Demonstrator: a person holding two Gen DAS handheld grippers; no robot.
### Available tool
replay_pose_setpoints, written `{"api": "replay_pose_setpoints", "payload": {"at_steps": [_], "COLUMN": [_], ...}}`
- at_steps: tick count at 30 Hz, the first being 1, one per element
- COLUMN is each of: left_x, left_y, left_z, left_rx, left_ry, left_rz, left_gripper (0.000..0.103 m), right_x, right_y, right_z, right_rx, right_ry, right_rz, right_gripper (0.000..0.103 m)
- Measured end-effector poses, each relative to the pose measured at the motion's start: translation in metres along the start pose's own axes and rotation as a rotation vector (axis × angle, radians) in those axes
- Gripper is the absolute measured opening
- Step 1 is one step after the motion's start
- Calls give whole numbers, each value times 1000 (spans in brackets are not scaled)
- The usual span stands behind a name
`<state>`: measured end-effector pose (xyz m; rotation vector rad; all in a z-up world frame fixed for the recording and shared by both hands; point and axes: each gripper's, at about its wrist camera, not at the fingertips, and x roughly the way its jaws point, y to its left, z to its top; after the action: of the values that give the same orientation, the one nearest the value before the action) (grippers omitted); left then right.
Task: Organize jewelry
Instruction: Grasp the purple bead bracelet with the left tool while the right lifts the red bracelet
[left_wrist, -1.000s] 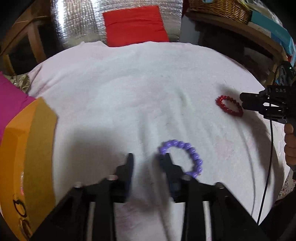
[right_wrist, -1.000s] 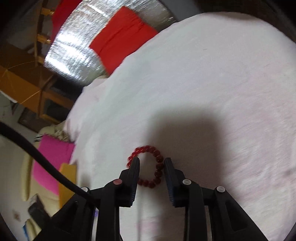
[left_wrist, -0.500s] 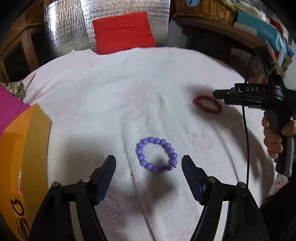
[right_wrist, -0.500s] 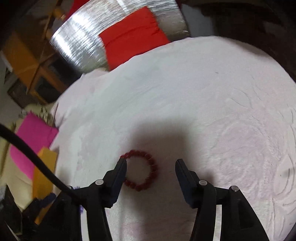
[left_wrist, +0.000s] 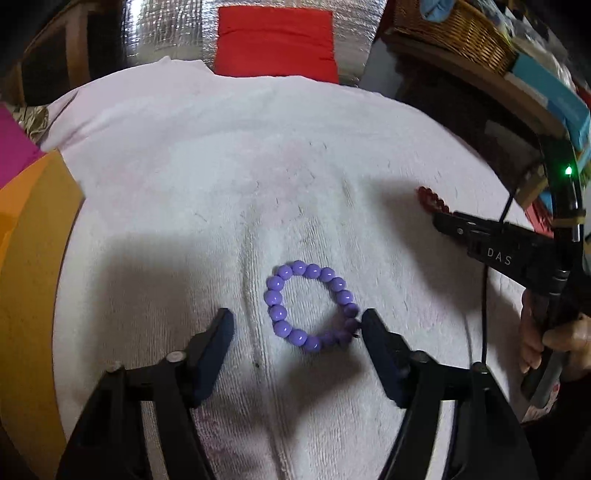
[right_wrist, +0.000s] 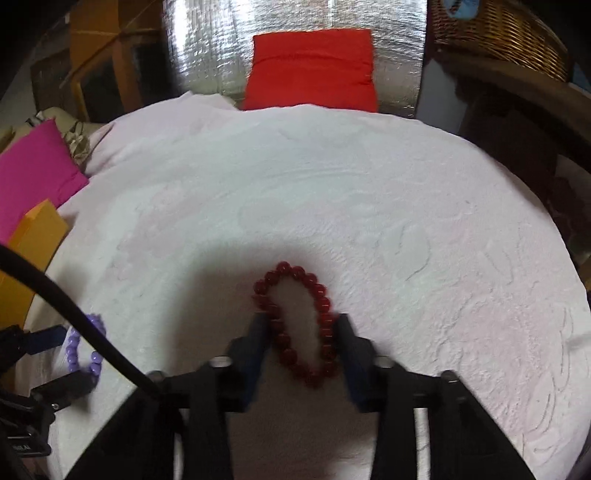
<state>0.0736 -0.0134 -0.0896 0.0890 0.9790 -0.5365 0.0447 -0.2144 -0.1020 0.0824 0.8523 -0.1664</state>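
While a white terry towel (left_wrist: 221, 184) with a nubby, rumpled pile covers the work surface, crinkled silver foil (right_wrist: 207, 44) and a red cushion (right_wrist: 314, 70) fill the top of the frame — a woven wicker basket (right_wrist: 498, 33) sits upper right. An orange box (left_wrist: 33, 277) edges the left. The left gripper (left_wrist: 297, 325) stands apart, jaws closing around a round purple bead bracelet (left_wrist: 310, 306) at frame centre. The right gripper (right_wrist: 303, 325), closing, squeezes a glossy red bead bracelet (right_wrist: 299, 325) into a narrow oval — lower centre.
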Motion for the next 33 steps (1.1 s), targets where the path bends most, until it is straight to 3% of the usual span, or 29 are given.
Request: {"api": "replay_pose_setpoints", "payload": {"at_steps": [2,9,15,17,20,24,29,31,33], "left_x": [-1,-2,0,-3,-6,-8,-12,-15,-18], "left_y": [-1,-3,-3,-1,0,2,1,1,-1], "left_z": [1,7,10,11,11,11,12,12,12], "left_rx": [2,15,14,7,3,-11,-7,-6,1], "left_ry": [-9,-44,-49,-56,-66,-70,-80,-89,-97], "left_rz": [-2,2,-18,-23,-22,-28,-35,-32,-29], "left_gripper": [43,11,10,10,10,10,10,10,10], "right_x": [-2,-8,-18,-18,-20,-20,-20,-19,-16], "right_y": [-13,-36,-55,-60,-62,-59,-80,-81,-78], "right_z": [1,2,3,5,7,8,7,7,6], "right_rx": [37,110,194,228,259,258,343,343,331], "right_ry": [-1,-16,-31,-27,-29,-10,1,5,27], "right_rz": [6,60,136,175,218,216,206,202,174], "right_gripper": [20,20,19,7,7,7,10,15,44]}}
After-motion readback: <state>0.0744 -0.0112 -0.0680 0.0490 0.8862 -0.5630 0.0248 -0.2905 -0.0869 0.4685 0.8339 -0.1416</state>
